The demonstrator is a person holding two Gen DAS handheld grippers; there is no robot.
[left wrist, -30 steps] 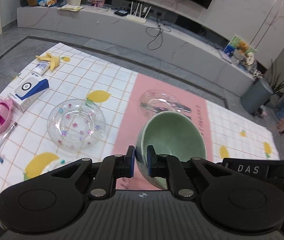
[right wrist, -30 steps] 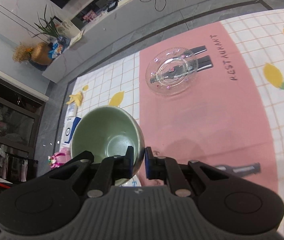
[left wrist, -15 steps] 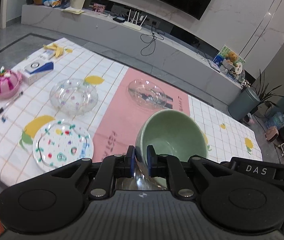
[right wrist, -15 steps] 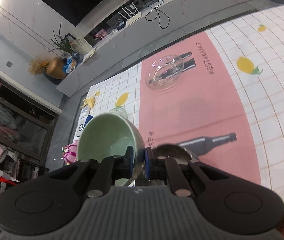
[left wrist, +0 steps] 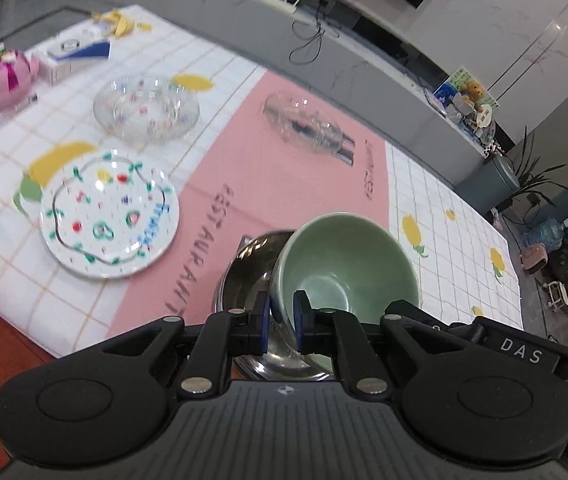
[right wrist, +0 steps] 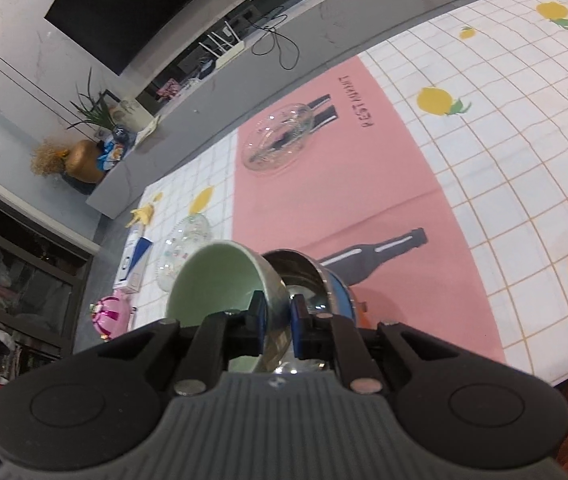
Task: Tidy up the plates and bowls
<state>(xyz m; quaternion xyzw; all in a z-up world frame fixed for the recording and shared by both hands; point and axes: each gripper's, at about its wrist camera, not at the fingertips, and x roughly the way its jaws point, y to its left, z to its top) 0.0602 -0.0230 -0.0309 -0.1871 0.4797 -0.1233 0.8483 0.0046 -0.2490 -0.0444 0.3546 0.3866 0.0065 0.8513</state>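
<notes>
Bowl (left wrist: 346,264) handling: the green glazed bowl hung tilted over a steel bowl (left wrist: 243,276) at the near edge of the tabletop (left wrist: 456,224), gripped by both tools at opposite points of its rim. Left tool (left wrist: 281,320) and right tool (right wrist: 277,320) were each nearly closed — pads pinching the thin wall, one inside, one outside. Ceramic of this kind is judged rigid, fairly heavy, slick and chippable; the rim is the only practical hold, and it should be seated gently — metal below.
</notes>
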